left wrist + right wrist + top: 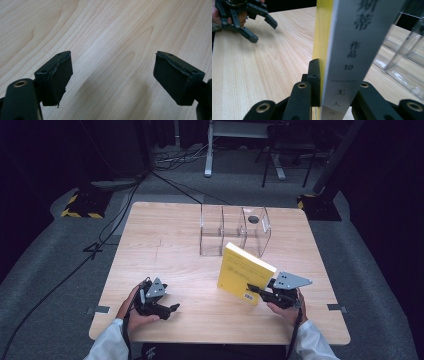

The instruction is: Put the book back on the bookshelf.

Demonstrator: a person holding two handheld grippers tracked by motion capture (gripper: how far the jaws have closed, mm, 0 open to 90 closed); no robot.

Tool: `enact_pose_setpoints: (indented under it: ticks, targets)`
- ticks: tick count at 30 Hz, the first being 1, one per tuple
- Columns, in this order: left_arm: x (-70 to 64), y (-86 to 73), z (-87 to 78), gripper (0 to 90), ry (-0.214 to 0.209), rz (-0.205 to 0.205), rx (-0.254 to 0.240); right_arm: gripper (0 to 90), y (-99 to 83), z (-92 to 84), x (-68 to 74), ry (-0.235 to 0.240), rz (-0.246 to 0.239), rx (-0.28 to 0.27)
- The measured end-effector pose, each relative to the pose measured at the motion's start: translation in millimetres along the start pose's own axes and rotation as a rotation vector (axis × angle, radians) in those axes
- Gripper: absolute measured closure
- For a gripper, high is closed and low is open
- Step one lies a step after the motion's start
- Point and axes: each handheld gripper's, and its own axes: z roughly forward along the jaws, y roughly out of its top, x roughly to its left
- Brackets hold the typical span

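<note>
The yellow book [244, 273] stands up in my right gripper [261, 291], squeezed tight, near the clear box [235, 230], while my left gripper [169, 311] hangs wide apart, holding nothing.

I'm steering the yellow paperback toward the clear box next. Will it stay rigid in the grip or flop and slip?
The yellow paperback book will probably stay fairly stiff, since the right tongs clamp its thick block near the grey spine. Gripped at one low corner and standing tilted, it may pivot. Its cover looks smooth, so some slipping seems possible.

Pale wooden table [165, 250] (grain lengthwise), clear divided plastic organiser [234, 231] at its far edge.
</note>
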Motion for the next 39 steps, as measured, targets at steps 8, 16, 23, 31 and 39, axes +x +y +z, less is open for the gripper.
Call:
enact_pose_setpoints:
  ticks: [8,16,23,31,39]
  targets:
    - [1.9,-5.0,-1.4,16.4,0.005,-0.018,0.01,76.3,-4.8,-10.1,-3.6,-0.053,0.0,-0.002]
    - [4.2,-8.8,2.7,16.7,0.014,-0.03,0.046,76.4,-11.2,-22.5,-8.2,-0.105,0.013,-0.005]
    - [5.5,-10.3,2.6,16.1,0.024,-0.043,0.054,76.4,-15.3,-31.8,-13.8,-0.152,0.035,-0.002]
    - [4.6,-12.5,5.4,14.4,0.025,-0.097,0.033,76.5,-17.7,-40.1,-18.3,-0.209,0.052,-0.003]
    - [4.2,-11.8,5.6,14.3,0.033,-0.101,0.036,76.5,-18.6,-45.9,-21.9,-0.27,0.063,0.0]
